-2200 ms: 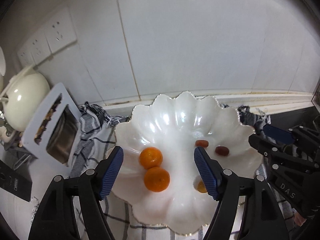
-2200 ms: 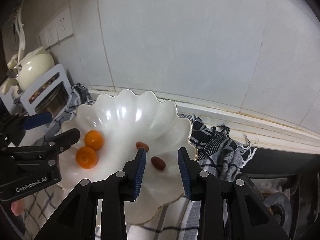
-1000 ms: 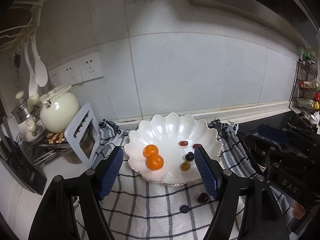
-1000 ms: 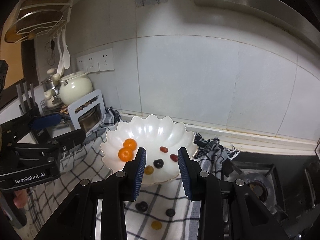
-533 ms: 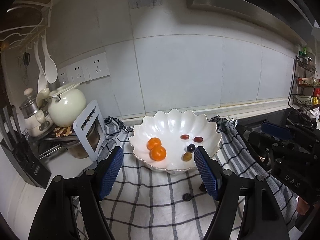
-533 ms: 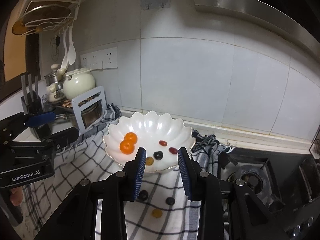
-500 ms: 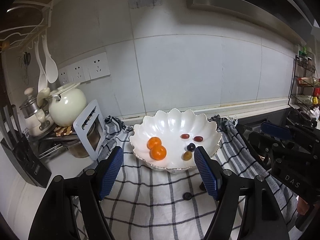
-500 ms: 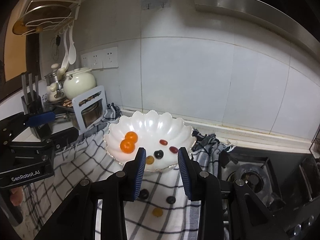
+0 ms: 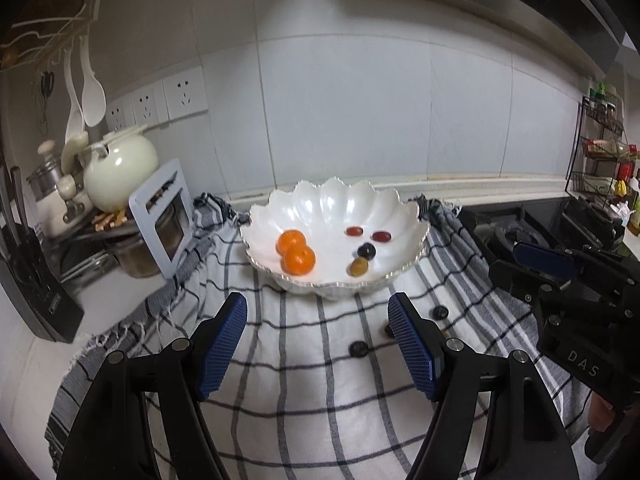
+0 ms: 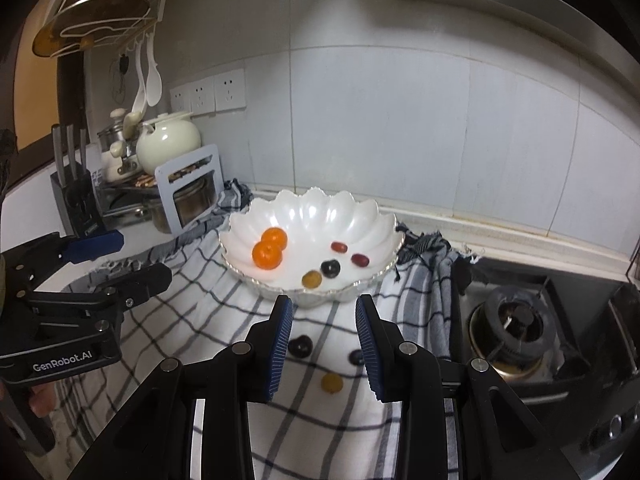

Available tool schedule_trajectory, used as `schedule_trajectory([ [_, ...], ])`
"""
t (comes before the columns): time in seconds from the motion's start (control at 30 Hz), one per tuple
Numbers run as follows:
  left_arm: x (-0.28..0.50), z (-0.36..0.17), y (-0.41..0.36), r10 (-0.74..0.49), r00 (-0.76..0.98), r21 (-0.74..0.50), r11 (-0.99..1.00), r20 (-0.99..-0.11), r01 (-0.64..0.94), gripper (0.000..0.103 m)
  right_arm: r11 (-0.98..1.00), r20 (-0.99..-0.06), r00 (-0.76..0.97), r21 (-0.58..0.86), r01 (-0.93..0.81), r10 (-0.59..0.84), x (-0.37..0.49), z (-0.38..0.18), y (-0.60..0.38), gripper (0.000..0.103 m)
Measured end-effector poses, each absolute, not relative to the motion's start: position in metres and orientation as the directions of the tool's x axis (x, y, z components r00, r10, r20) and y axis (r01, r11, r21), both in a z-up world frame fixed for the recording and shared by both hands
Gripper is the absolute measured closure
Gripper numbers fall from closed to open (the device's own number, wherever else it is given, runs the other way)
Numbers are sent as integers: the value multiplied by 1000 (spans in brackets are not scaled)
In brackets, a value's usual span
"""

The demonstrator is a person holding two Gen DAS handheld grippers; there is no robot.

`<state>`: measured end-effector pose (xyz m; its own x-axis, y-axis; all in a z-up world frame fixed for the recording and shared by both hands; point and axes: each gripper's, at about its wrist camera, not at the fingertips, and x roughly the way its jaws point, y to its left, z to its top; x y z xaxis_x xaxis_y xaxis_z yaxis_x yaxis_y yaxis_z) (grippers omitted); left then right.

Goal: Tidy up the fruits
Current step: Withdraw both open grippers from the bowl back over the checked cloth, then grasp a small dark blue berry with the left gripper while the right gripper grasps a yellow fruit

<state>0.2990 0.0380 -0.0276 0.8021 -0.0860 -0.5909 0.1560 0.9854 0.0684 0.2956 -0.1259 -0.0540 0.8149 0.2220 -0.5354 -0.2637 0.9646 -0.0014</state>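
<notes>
Resting already inside the white scalloped bowl (image 10: pixel 352 216), at centre frame: two oranges (image 10: pixel 267 255), two red grapes (image 10: pixel 339 246), one dark grape (image 10: pixel 331 268) and one amber grape (image 10: pixel 311 279). Lying outside it, on the checked cloth (image 10: pixel 200 312) just below the bowl: a dark fruit (image 10: pixel 301 346), a second dark fruit (image 10: pixel 355 357) and a yellow fruit (image 10: pixel 332 383). Judging the job as roughly two thirds through, with those three small pieces left to lift in.

Gaping wide and gripping nothing, low in the centre of the left wrist view: the left gripper (image 9: pixel 318 344), hanging over bare cloth. Standing narrower but likewise released, pads touching nothing, low in the centre of its own view: the right gripper (image 10: pixel 323 344), framing the loose pieces.

Hiding part of the second dark fruit behind the right-hand blue pad. Showing only a sliver of one loose piece behind a finger in the left wrist view, and not showing the yellow fruit there at all. Being too small to name with confidence: the loose pieces, whether grapes or something else. Cutting off, at the lower left edge, all but a bit of a hand.
</notes>
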Motion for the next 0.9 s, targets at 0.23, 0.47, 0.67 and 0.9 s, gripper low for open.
schedule_trajectory([
  [0.23,294,-49,35,-96,780,65,983,-618,173,30,967,-569,796,-5,-254,206,291,-74,-127,68],
  [0.47,295,-65,29,-115,765,64,978,-634,200,31,967,-603,770,7,-255,207,291,-93,-127,68],
  [0.67,303,-82,22,-126,740,65,972,-661,224,34,969,-630,751,8,-249,198,296,-108,-128,68],
  [0.9,315,-99,18,-139,714,58,968,-686,244,42,972,-657,730,17,-235,188,305,-125,-130,68],
])
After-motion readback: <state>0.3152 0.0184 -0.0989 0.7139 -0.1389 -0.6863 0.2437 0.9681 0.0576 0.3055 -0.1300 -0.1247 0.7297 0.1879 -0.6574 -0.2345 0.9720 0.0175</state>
